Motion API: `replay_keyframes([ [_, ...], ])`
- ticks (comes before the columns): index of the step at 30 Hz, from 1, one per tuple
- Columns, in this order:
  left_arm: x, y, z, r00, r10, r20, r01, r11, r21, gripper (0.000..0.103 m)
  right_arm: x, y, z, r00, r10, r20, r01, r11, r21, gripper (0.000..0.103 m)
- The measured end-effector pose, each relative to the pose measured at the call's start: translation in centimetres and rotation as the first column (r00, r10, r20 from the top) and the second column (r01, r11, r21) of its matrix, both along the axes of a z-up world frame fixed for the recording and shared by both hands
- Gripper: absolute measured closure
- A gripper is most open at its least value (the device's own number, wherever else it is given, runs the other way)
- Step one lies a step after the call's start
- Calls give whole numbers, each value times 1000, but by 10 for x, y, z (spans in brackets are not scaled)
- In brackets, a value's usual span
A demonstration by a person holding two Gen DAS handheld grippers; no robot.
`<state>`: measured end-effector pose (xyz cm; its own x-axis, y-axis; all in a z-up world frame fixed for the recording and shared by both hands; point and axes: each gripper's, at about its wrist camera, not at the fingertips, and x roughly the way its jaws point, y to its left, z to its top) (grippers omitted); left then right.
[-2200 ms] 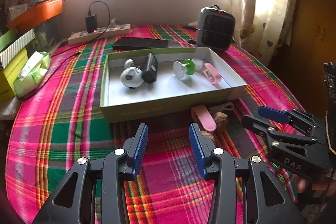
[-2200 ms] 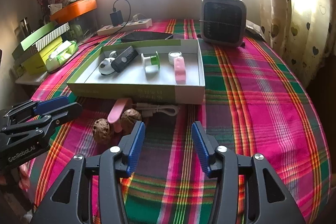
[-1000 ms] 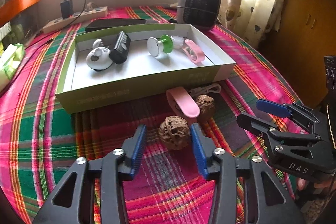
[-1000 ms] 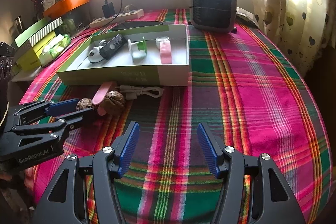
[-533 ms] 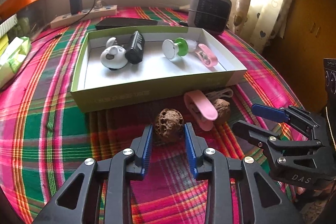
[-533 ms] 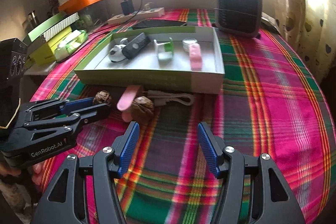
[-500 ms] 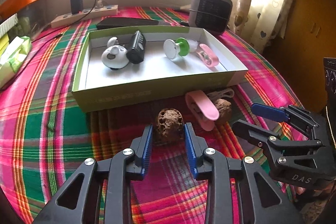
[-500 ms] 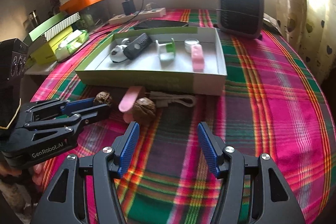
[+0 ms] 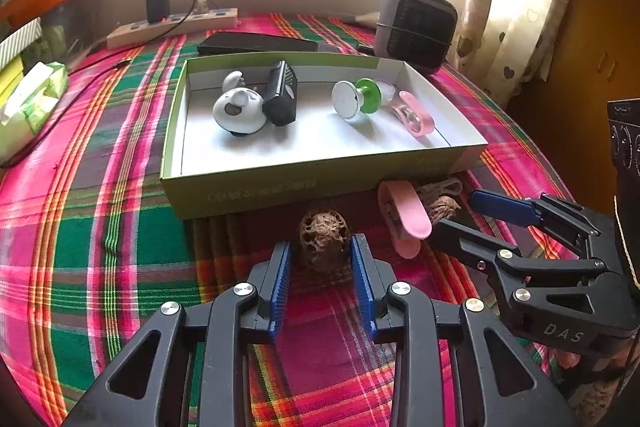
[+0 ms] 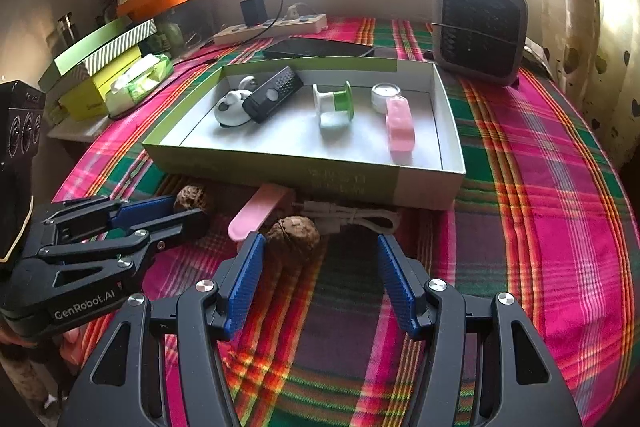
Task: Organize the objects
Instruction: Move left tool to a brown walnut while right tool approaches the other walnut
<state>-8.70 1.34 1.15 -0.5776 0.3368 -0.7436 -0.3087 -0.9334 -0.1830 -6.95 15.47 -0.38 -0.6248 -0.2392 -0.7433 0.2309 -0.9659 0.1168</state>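
The left tongs grip a dark, deeply pitted walnut, their blue pads against its two sides, just in front of the near wall of the shallow green-and-white cardboard box that stands mid-worktop on the pink-and-green plaid cloth. The right tongs stand open and hold nothing; a smoother brown walnut lies close by their left pad, off centre in the gap. To do this step well, the left tongs should probably lift the pitted walnut straight up until it clears the box wall, carry it over a bare patch of the white floor and set it down low, since a round nut dropped from height would likely roll into the things already there: a white mouse-shaped gadget, a black remote, a green-and-white spool and a pink clip. The right tongs would need to centre on the smoother walnut before closing. A second pink clip and a coiled white cable lie close by that nut and could be snagged. How firmly the pads bite is hard to judge, and the window glare washes out the far edge of the worktop.
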Motion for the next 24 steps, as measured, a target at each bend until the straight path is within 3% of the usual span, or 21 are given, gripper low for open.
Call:
replay_keyframes([
  [3,-1,-1,0,1000,3,0,-3,1000,-1,74,-2,-1,-2,1000,16,15,-16,1000,-12,45],
  [18,-11,0,0,1000,-3,1,3,1000,-8,72,-8,-8,-4,998,50,36,-50,999,-9,72],
  [24,-12,0,0,1000,-3,1,3,1000,-8,73,-8,-8,-4,998,51,36,-51,999,-11,72],
])
